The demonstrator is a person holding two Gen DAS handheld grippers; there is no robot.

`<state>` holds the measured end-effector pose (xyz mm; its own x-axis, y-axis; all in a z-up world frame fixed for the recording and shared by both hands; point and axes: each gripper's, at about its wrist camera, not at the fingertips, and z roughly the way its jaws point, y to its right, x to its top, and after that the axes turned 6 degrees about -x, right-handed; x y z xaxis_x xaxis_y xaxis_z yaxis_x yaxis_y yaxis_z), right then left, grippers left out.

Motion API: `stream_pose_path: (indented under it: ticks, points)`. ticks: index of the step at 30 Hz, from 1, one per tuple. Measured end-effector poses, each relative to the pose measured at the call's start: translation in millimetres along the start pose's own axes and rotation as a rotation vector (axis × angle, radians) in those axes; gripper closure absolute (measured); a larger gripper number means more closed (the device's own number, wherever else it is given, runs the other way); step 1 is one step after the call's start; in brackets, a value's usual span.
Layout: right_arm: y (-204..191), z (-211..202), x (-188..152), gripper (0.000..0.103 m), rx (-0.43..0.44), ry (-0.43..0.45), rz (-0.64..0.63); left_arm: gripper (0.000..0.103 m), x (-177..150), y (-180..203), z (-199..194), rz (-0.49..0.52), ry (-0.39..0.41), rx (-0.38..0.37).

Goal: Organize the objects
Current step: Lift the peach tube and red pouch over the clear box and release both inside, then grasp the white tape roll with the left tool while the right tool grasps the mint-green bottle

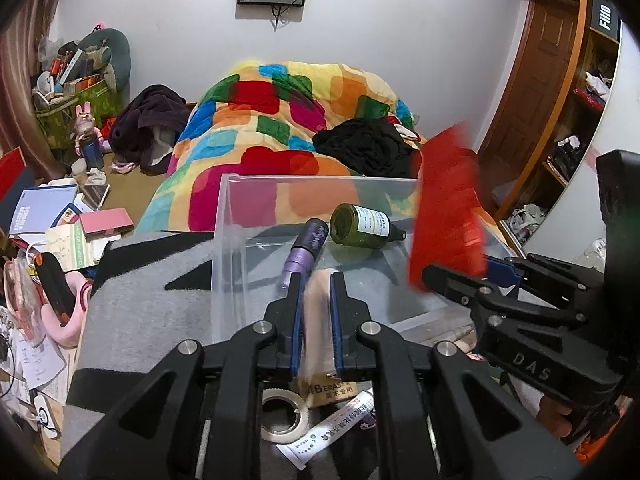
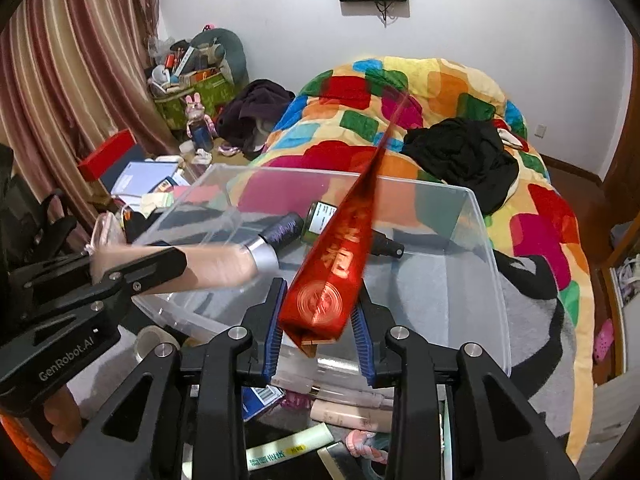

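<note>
While both grippers hang over it, the clear plastic bin (image 2: 472, 280) sits on a grey blanket (image 1: 160, 280) at the foot of the bed w/ the multicolour quilt (image 1: 280, 120). Right gripper (image 2: 318, 320) is clamped on a red envelope-like packet (image 2: 332, 264), tilted up over the bin's near edge. Left gripper (image 1: 316, 300) is closed on a beige tube w/ silver cap (image 2: 216, 266), above the bin's left wall. Inside the bin, toward the far-left corner, lie a green bottle (image 1: 362, 225) and a purple tube (image 1: 306, 246), touching.
</note>
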<state>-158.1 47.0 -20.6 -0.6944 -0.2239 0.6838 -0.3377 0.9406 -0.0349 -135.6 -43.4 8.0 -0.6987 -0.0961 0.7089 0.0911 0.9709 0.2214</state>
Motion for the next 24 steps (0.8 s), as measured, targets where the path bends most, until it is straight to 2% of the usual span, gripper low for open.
stream_pose_path:
  ticks: [5, 9, 11, 15, 17, 20, 24]
  points:
    - [-4, -12, -2, 0.060, -0.006, 0.031, -0.020, 0.093, 0, 2, -8, 0.013, 0.011, 0.003]
    - [-4, -22, -4, 0.056, -0.009, 0.052, -0.024, 0.092, -1, 2, -16, 0.011, 0.023, 0.002]
    - [-2, -27, -6, 0.051, -0.018, 0.061, -0.024, 0.083, -2, 2, -22, 0.006, 0.031, 0.001]
    - [3, -36, -11, 0.049, -0.036, 0.074, -0.025, 0.069, -6, 1, -32, 0.009, 0.047, 0.013]
    - [6, -41, -15, 0.047, -0.052, 0.082, -0.028, 0.057, -9, 1, -36, 0.008, 0.049, 0.020]
    - [14, -47, -21, 0.043, -0.061, 0.082, -0.024, 0.049, -15, -2, -41, 0.003, 0.049, 0.029]
    - [26, -53, -33, 0.042, -0.078, 0.072, -0.015, 0.044, -24, -5, -44, -0.004, 0.040, 0.033]
